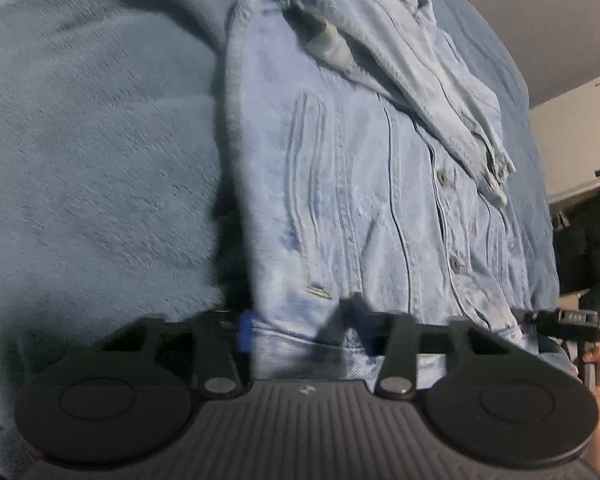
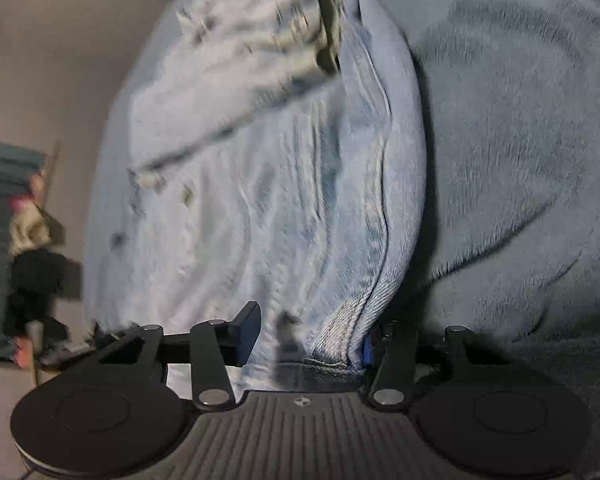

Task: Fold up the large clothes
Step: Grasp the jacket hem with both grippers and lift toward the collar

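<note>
Denim jacket (image 1: 360, 200) hem lies between both grippers' fingers.

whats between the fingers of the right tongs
The hem of the denim jacket fills the gap between the fingers of the right tongs, bunched against the right finger, seen in the right wrist view.

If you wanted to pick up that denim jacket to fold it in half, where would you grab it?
Probably the bottom hem, near its two corners, coming in from the hem side. The denim jacket lies flat on the blue blanket, sleeve folded across, hem nearest both grippers. The left gripper and right gripper already straddle it.
</note>
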`<state>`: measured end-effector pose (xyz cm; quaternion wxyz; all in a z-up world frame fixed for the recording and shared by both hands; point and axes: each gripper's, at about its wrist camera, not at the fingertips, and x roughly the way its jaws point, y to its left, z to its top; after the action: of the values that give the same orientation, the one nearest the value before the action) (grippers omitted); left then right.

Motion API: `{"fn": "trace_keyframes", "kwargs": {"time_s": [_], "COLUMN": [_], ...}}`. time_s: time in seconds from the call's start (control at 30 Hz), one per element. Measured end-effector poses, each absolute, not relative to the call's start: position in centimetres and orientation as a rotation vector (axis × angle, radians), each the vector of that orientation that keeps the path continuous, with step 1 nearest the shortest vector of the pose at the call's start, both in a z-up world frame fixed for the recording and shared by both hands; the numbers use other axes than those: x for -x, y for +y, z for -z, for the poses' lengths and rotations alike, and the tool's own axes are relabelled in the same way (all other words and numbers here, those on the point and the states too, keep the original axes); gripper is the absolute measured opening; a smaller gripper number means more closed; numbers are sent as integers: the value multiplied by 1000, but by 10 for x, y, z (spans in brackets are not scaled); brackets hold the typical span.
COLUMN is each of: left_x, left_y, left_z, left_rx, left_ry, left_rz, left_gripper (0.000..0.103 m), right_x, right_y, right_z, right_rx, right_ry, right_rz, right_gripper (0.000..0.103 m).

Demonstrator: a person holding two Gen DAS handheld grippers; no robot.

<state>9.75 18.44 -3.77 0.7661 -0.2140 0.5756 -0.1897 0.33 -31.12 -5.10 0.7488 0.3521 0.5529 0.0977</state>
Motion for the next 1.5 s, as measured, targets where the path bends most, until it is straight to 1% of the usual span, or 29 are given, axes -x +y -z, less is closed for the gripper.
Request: {"fn": "trace_keyframes", "kwargs": {"time_s": [0.03,0.07,0.1,0.13,0.33,0.5,0.9,1.2,1.4,1.5], "left_x": [-95,-94,-92,-91,-92,-106,-165,-215,-254,-274], "left_y": [188,190,194,197,205,214,225,225,221,220], "left_z": [34,32,29,26,24,20,18,9,27,33], "left_rx": [485,508,548,585,741,901,1170,1170,1198,1171], "left_ry": [1221,1192,1151,1113,1029,936,752,667,639,634], "left_rz": [424,442,475,508,568,558,508,540,525,499], "left_gripper": [20,15,11,11,10,10,10,10,10,10], "right_x": [-3,-2,3,6,15,0,-37,-95,-135,-154], "right_y": [-304,-305,-309,-313,-332,-341,-365,-376,-385,-389], "right_z": [50,44,38,32,8,2,8,7,16,24], "right_rx": [-742,-733,-745,-766,-857,-1036,-1192,-1237,-1237,-1236], "right_ry": [1193,1155,1115,1068,847,671,494,434,419,419], "right_rz": [-210,-216,-225,-231,-240,-254,-220,-214,-175,-128], "right_gripper": [36,27,24,19,15,15,15,15,15,15]}}
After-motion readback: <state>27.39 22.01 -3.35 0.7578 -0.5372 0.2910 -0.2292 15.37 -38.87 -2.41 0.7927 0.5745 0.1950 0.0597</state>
